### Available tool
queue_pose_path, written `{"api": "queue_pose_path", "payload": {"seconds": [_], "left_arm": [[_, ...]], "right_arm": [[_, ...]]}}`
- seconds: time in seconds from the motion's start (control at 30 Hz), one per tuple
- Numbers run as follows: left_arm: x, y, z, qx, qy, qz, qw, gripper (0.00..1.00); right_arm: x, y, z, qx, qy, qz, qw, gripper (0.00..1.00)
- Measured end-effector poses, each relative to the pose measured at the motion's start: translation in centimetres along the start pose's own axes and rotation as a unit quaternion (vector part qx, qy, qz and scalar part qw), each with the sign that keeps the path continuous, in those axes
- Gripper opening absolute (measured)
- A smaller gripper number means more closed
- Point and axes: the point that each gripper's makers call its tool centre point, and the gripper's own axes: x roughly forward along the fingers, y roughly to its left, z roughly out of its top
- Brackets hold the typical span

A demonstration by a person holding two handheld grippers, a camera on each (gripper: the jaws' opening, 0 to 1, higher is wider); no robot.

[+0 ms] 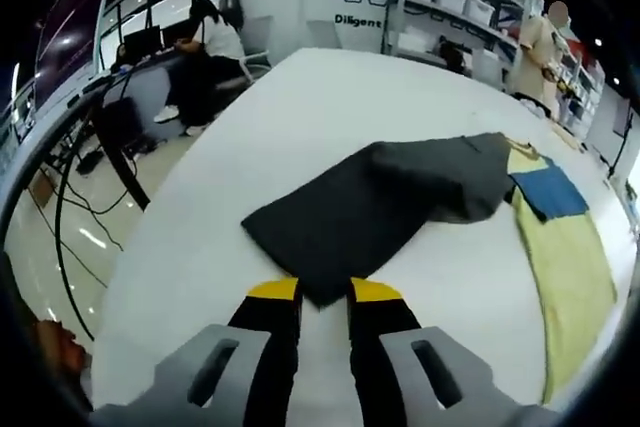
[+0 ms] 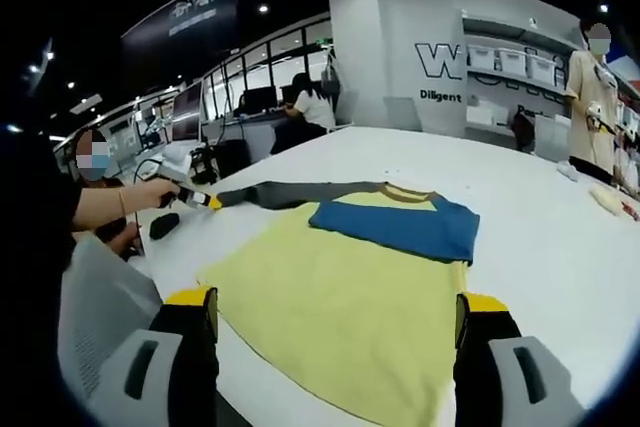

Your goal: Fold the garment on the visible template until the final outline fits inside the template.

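The white table [image 2: 540, 217] carries the garment [image 2: 350, 297], a yellow body with a blue panel [image 2: 400, 225] and a dark grey sleeve [image 1: 370, 209]. The left gripper [image 1: 325, 292] is clamped on the sleeve's tip; carry it flat across the body. The right gripper [image 2: 335, 312] stands wide apart above the hem.

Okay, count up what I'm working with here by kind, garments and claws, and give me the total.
Garment: 1
Claws: 2, the left claw shut on the grey sleeve, the right claw open over the garment
Total: 3
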Motion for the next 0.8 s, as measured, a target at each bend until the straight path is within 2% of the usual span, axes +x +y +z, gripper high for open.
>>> {"api": "queue_pose_path", "payload": {"seconds": [0.3, 0.4, 0.47, 0.63, 0.67, 0.8], "left_arm": [[0.3, 0.6, 0.4, -0.025, 0.013, -0.022, 0.9994, 0.01], [0.4, 0.6, 0.4, -0.029, 0.016, -0.029, 0.9991, 0.01], [0.4, 0.7, 0.4, -0.022, 0.018, -0.028, 0.9992, 0.01], [0.3, 2.2, 0.8, 0.025, 0.037, 0.007, 0.9990, 0.01], [0.4, 2.7, 1.0, 0.044, 0.040, 0.018, 0.9981, 0.01], [0.8, 3.4, 1.4, 0.050, 0.043, 0.011, 0.9978, 0.01]], "right_arm": [[-0.1, -0.4, -0.2, -0.002, 0.003, -0.006, 1.0000, 0.99], [-0.4, -0.8, -0.2, -0.005, 0.002, -0.015, 0.9999, 0.97], [-0.4, -0.9, -0.1, -0.005, 0.001, -0.017, 0.9998, 0.98], [-0.5, -1.1, 0.1, -0.005, -0.003, -0.026, 0.9997, 0.96], [-0.5, -1.1, 0.1, -0.005, -0.003, -0.026, 0.9997, 0.97], [-0.5, -0.8, 0.1, -0.004, -0.002, -0.020, 0.9998, 0.98]]}}
